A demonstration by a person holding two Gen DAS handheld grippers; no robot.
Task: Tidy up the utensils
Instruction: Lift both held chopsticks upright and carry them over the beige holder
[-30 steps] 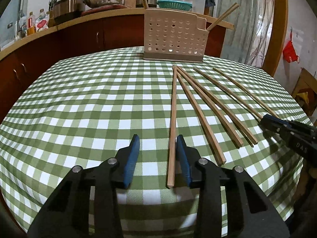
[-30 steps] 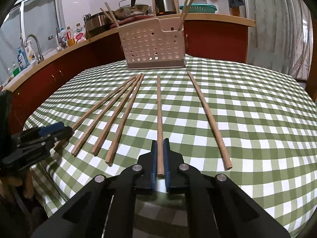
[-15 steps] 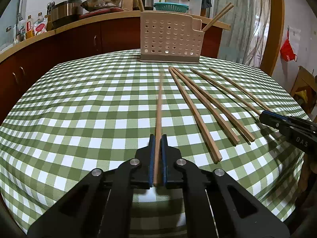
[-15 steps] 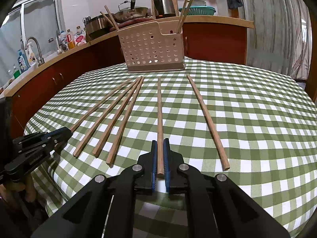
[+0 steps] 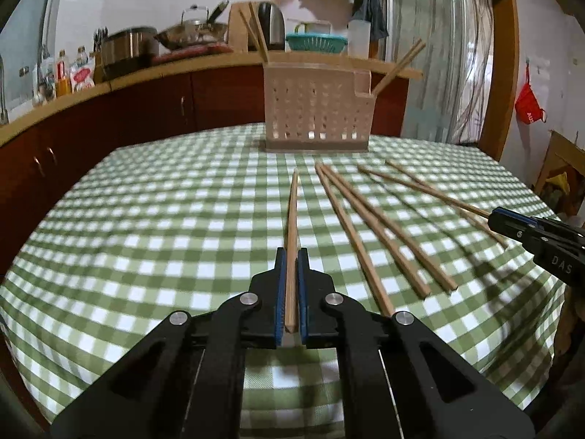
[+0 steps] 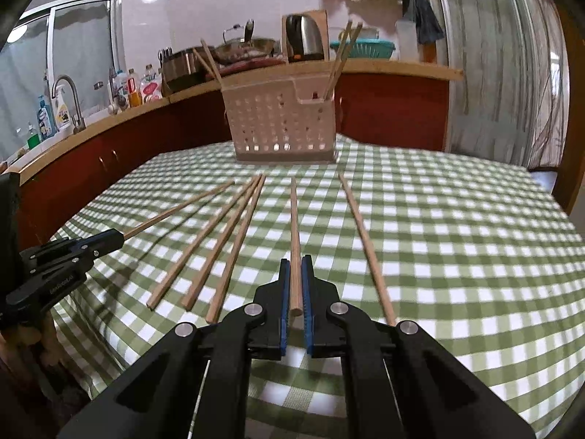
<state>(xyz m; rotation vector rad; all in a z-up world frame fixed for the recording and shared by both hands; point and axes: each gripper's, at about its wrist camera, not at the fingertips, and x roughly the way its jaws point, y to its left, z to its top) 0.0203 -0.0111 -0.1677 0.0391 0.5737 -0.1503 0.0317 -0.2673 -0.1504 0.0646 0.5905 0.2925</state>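
Observation:
My left gripper (image 5: 291, 256) is shut on a wooden chopstick (image 5: 292, 216) that points forward above the checked tablecloth. My right gripper (image 6: 296, 263) is shut on another chopstick (image 6: 295, 226), also pointing forward. Each gripper shows in the other's view, the right one (image 5: 501, 219) at the right edge and the left one (image 6: 109, 239) at the left edge. Several loose chopsticks (image 5: 369, 226) lie on the table between and beside them, also seen in the right wrist view (image 6: 219, 241). A beige perforated utensil holder (image 5: 316, 113) stands at the far side with chopsticks in it; it also shows in the right wrist view (image 6: 281, 124).
The round table (image 5: 146, 219) has a green and white checked cloth and drops off at its near edge. Behind it runs a dark red counter (image 5: 146, 98) with pots, a kettle and bottles. A sink with a tap (image 6: 69, 98) is at the far left.
My left gripper went from open beside a chopstick to shut on it and lifted it off the cloth. My right gripper kept its chopstick and rose a little.

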